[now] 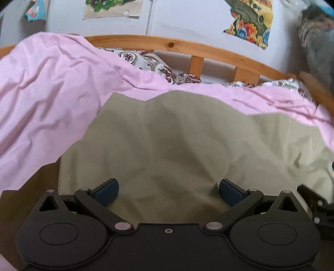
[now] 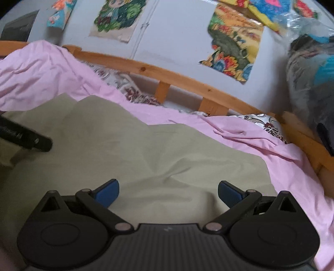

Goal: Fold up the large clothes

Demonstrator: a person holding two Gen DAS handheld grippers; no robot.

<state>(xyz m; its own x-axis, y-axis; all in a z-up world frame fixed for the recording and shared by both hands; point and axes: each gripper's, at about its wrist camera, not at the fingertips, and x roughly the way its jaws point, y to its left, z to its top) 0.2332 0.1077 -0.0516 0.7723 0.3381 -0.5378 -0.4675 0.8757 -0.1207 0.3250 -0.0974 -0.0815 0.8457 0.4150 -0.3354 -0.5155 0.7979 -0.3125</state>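
The garment (image 1: 177, 146) is matt khaki cloth, smooth with soft creases. The sheet (image 1: 52, 93) is thin pink cloth, wrinkled. The rail (image 1: 167, 42) is knotty wood. The left gripper (image 1: 168, 192) is matt black plastic with blue pads (image 1: 107, 192)

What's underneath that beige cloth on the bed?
The beige cloth lies on a pink sheet, which shows around its edges. Whatever is directly beneath its middle is covered.

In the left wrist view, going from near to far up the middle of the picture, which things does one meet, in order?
left gripper, open → olive-beige garment → pink sheet → patterned cloth → wooden bed rail → pale wall
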